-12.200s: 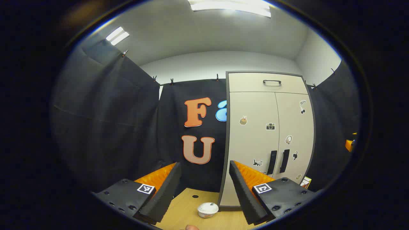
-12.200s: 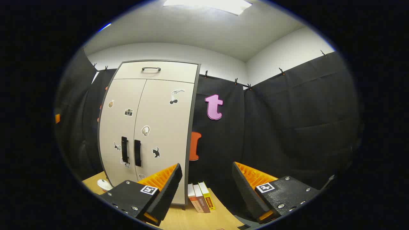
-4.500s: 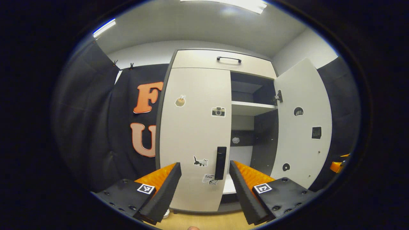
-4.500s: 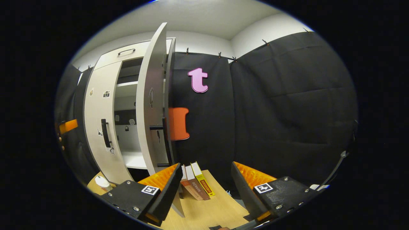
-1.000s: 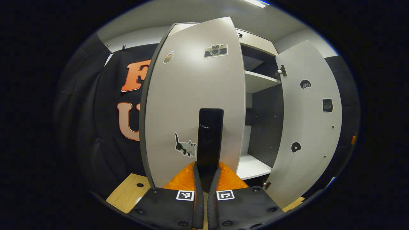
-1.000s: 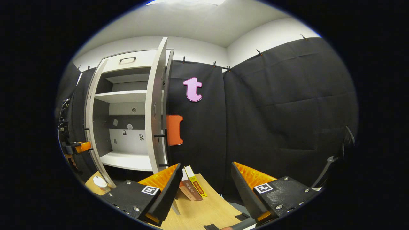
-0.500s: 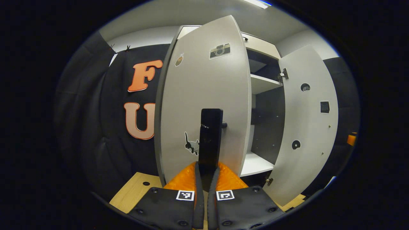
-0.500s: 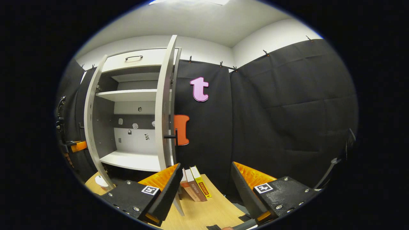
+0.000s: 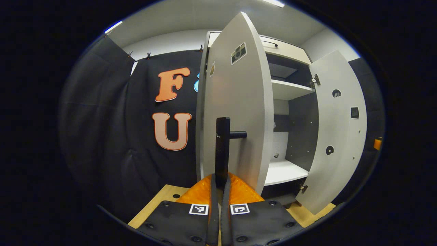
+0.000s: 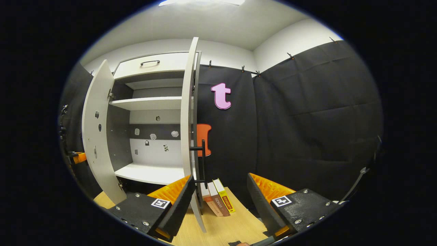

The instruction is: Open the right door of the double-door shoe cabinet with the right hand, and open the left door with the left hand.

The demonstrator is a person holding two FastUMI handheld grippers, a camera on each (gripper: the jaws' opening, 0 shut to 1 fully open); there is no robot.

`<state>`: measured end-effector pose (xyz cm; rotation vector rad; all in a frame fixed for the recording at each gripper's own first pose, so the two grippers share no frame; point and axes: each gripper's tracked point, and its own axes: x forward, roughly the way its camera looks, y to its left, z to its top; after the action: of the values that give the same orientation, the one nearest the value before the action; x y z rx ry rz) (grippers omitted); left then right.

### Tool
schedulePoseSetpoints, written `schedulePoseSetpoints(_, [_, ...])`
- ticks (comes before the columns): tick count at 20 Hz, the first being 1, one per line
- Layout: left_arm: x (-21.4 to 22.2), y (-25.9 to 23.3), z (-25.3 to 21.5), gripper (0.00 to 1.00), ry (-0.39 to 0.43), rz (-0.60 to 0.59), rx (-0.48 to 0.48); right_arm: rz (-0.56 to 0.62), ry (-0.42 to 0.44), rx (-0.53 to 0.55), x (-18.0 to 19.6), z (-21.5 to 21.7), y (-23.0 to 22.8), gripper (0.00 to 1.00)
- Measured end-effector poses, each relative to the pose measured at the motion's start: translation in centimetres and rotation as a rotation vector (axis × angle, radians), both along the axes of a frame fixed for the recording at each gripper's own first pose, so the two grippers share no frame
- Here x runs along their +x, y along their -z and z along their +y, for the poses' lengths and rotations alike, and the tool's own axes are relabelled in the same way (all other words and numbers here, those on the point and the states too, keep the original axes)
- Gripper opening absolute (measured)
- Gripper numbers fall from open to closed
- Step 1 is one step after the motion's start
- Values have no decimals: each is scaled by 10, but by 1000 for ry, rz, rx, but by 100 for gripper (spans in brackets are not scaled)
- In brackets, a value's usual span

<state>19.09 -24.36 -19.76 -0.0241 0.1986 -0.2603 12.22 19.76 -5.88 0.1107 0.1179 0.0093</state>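
Observation:
The pale shoe cabinet (image 10: 150, 65) stands with both doors swung out and its shelves bare. My left gripper (image 9: 220, 181) is shut on the black handle (image 9: 222, 147) of the left door (image 9: 239, 109), which stands out toward me at a wide angle. The right door (image 9: 341, 130) hangs open on the far side. In the right gripper view the right door (image 10: 187, 112) is edge-on with its handle (image 10: 202, 160) free, and the left door (image 10: 97, 130) stands out at the left. My right gripper (image 10: 220, 179) is open and holds nothing, in front of the right door's lower edge.
Three books (image 10: 218, 201) lean against the black cloth beside the cabinet on the wooden table (image 10: 235, 225). Black cloth walls close in on both sides. The table's left part (image 9: 160, 201) lies under the left door.
The left door has swung further open with my left gripper still shut on its handle. The right gripper stays open and the right door has not moved.

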Motion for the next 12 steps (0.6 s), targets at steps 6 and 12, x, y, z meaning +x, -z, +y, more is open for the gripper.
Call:
schedulePoseSetpoints(6, [2, -1, 14, 7, -12, -5, 26, -14, -16, 12, 4, 12, -6, 92])
schedulePoseSetpoints(12, [0, 1, 23, 7, -49, 6, -4, -19, -67, 3, 0, 40, -8, 93])
